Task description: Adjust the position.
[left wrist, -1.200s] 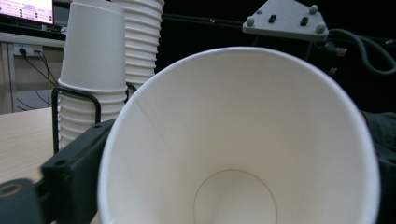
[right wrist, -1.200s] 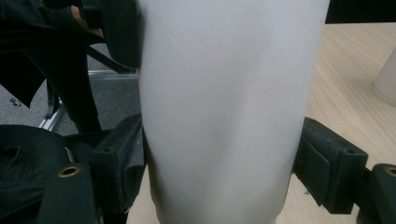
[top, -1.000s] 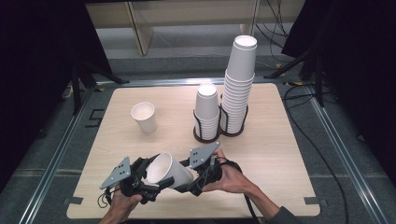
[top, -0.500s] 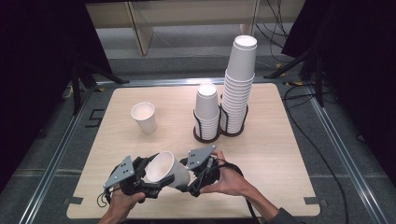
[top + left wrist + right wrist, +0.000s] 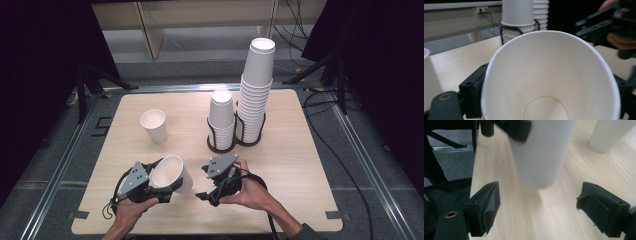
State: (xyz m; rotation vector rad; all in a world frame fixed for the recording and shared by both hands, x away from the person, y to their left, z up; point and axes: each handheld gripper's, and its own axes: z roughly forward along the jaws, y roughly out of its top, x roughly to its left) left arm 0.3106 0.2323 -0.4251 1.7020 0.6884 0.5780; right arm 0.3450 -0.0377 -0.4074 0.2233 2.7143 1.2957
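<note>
The left gripper (image 5: 167, 187) pinches a white paper cup (image 5: 172, 173) by its lower body, the jaws pressed against both sides of it; they have just been closing and then eased out a touch, with the cup between them throughout. The cup lies tilted, its open mouth turned up and away from the left hand, its base pointing toward the right gripper (image 5: 204, 196).

Against the earlier frames, the right gripper has drawn back from the cup: a second ago it sat right against the cup's base, and now a bare strip of desk (image 5: 300, 165) lies between its tips and the cup. Its jaws are spread wide, and the cup's base hangs just ahead of them, free of both pads (image 5: 487, 207).

The lone cup (image 5: 154, 125) beyond the left gripper and the two stacks of cups (image 5: 250, 95) in their holder beyond the right gripper have not moved.
</note>
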